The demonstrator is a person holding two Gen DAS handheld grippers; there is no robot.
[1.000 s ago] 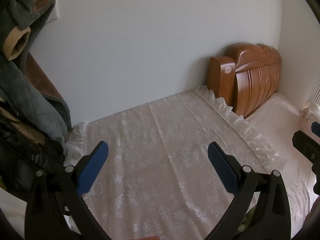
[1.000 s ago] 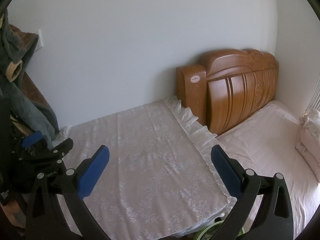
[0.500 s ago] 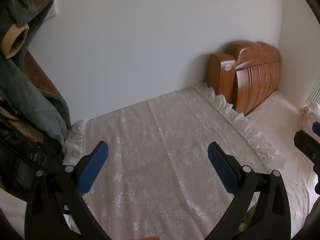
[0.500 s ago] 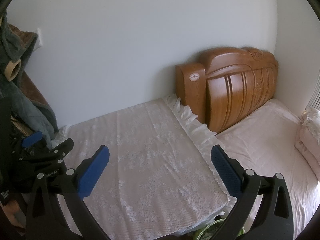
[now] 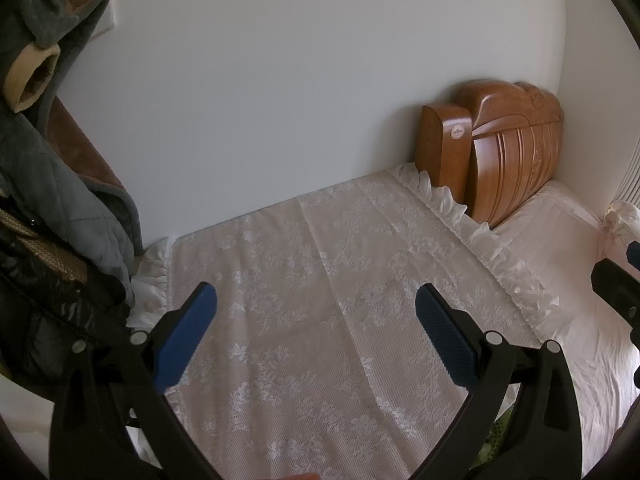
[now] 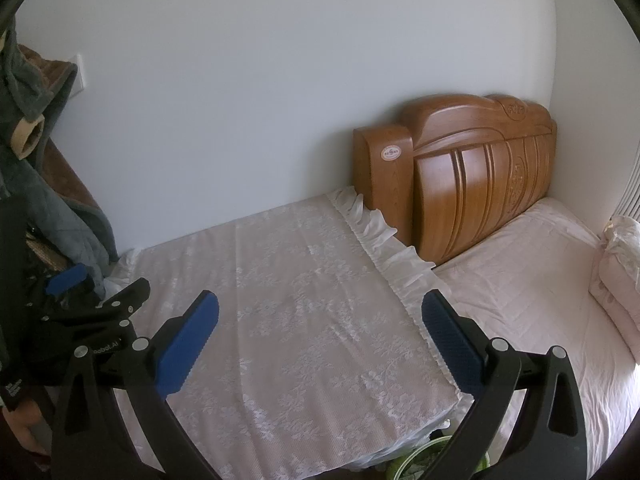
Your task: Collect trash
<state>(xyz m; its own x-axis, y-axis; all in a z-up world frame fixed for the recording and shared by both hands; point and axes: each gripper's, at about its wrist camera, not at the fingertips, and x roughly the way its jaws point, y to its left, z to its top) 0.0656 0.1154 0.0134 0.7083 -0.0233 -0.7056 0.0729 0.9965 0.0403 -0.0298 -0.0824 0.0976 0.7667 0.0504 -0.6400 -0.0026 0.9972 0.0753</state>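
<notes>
Between the left gripper (image 5: pixel 316 308)'s wide-spread blue fingers (image 5: pixel 186 338) lies only the lace cloth (image 5: pixel 320 300) on the bench. Right gripper (image 6: pixel 320 312), fingers equally wide, holds nothing. Beyond its right finger: wooden headboard (image 6: pixel 472 184) and bed (image 6: pixel 532 280). Something green (image 6: pixel 416 464), maybe trash, peeks below the cloth's near edge.

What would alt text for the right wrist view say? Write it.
Open right tongs with blue pads hover empty above a surface draped in a white lace cloth, beside a bed with a carved wooden headboard. The left tongs show at the left edge.
</notes>
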